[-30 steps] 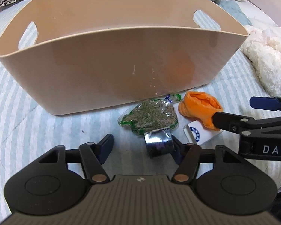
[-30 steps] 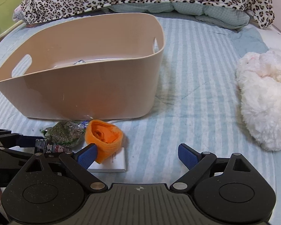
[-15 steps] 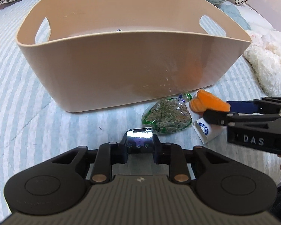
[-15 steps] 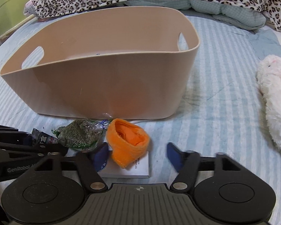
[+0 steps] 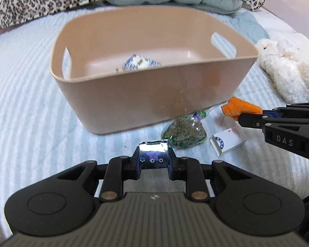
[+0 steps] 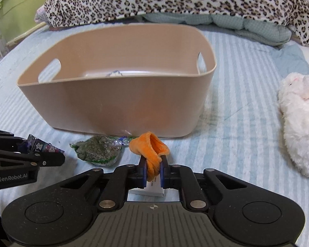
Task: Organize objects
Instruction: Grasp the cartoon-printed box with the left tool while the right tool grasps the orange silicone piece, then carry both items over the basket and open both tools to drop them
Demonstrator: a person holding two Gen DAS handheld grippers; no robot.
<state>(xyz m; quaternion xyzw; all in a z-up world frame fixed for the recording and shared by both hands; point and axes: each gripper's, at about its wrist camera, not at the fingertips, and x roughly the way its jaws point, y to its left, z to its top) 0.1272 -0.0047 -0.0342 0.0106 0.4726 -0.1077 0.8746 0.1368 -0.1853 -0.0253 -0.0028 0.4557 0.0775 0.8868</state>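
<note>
Left wrist view: the left gripper had its jaws clamped on a small shiny packet, light and crinkly, before the beige basket.

Right wrist view: the right gripper pinched the soft orange cloth by one fold above the bed.

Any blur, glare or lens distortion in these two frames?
Left wrist: beige bin motion-blurred, its rim smeared; glare on the shiny packet in the left gripper. Right wrist: sharp; fisheye bows the bedspread stripes; orange cloth in the right gripper crisp.

Left claw and right claw both clamped.
</note>
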